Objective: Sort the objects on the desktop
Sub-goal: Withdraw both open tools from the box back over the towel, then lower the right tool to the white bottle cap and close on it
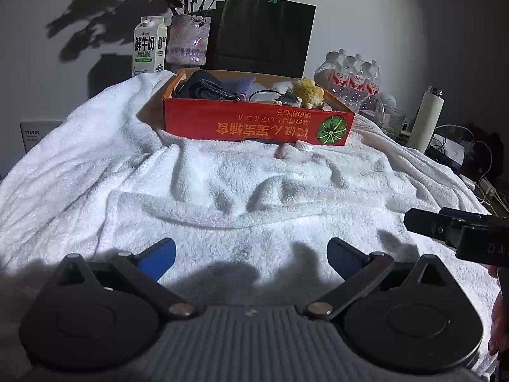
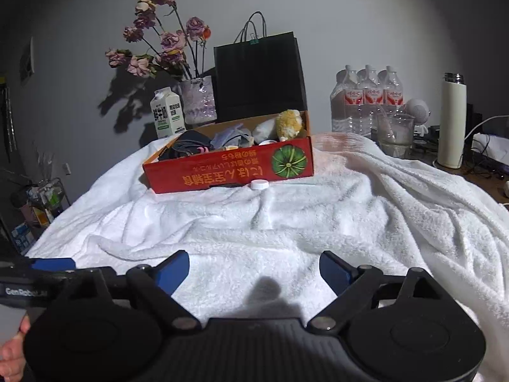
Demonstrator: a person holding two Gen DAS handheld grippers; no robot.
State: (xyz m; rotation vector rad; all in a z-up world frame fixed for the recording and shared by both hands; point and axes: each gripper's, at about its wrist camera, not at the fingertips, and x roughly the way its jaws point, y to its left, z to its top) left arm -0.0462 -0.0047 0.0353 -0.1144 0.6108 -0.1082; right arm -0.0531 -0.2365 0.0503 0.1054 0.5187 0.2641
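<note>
I hold both grippers, left [image 1: 251,256] and right [image 2: 254,270], spread and empty over the white towel's [image 2: 286,222] near edge; the red cardboard box [image 2: 229,172] already keeps the sorted bits.

milk carton [image 1: 149,46], flower vase [image 1: 188,39], black paper bag [image 1: 264,31], water bottles [image 2: 366,102]; white flask [image 2: 451,121]

A wide stretch of rumpled white towel [image 2: 254,222] lies open ahead. The red box [image 2: 229,168] blocks the far end, a small white cap [image 2: 258,185] just before it.
</note>
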